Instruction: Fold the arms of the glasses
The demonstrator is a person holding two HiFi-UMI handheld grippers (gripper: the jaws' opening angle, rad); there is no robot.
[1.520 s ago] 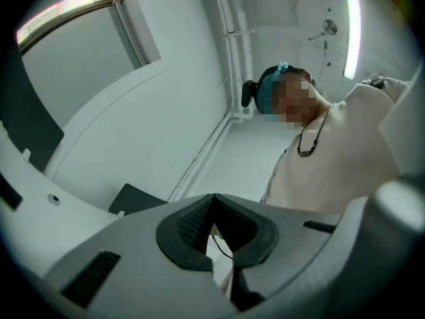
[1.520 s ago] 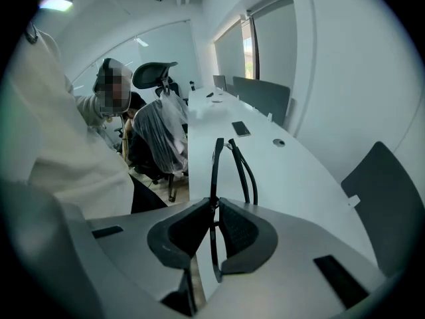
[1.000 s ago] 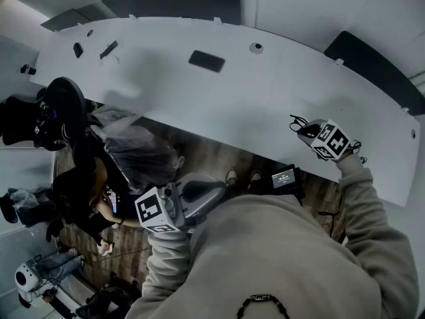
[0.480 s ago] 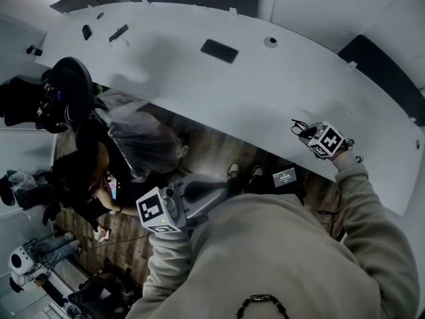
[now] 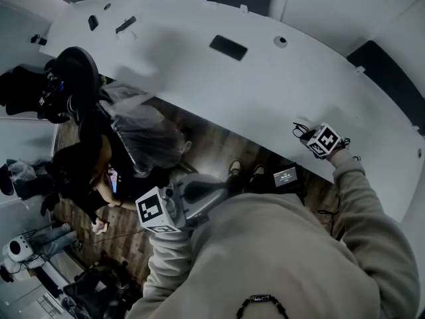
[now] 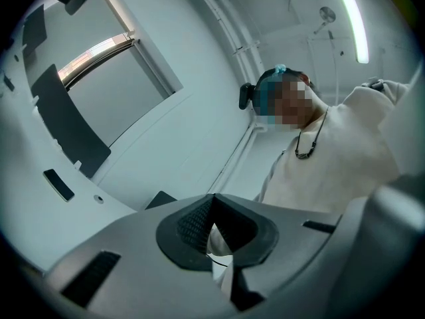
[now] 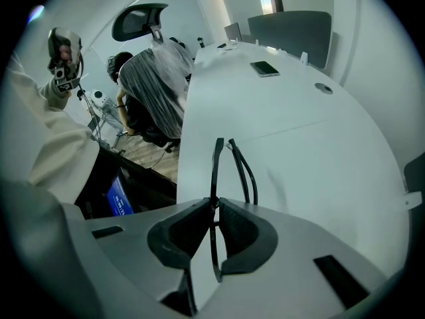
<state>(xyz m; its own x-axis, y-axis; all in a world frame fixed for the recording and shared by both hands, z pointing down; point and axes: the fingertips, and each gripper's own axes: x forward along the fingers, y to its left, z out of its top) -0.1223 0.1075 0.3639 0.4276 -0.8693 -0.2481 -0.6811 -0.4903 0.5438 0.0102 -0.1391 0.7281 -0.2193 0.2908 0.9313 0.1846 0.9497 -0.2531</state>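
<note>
The black-framed glasses (image 7: 216, 168) are clamped by the frame between the pads of my right gripper (image 7: 214, 208), which is shut on them. Both arms stick out away from the jaws, over the white table (image 7: 312, 151). In the head view the right gripper (image 5: 307, 135) hovers low over the table's near edge, and the glasses (image 5: 298, 127) show as a thin dark outline at its tip. My left gripper (image 5: 212, 190) is held close to my chest, away from the table. Its jaws (image 6: 212, 228) are shut with nothing between them, pointing up toward my torso.
A dark phone (image 5: 228, 47) and a round grommet (image 5: 281, 42) lie farther back on the long curved table (image 5: 199, 78). Below its edge are a plastic-covered office chair (image 5: 143, 135), a seated person (image 5: 83, 171) and a small lit screen (image 5: 285, 176).
My right gripper has come down toward the table with the glasses still in it. The head view has shifted a little. The left gripper has barely moved.
</note>
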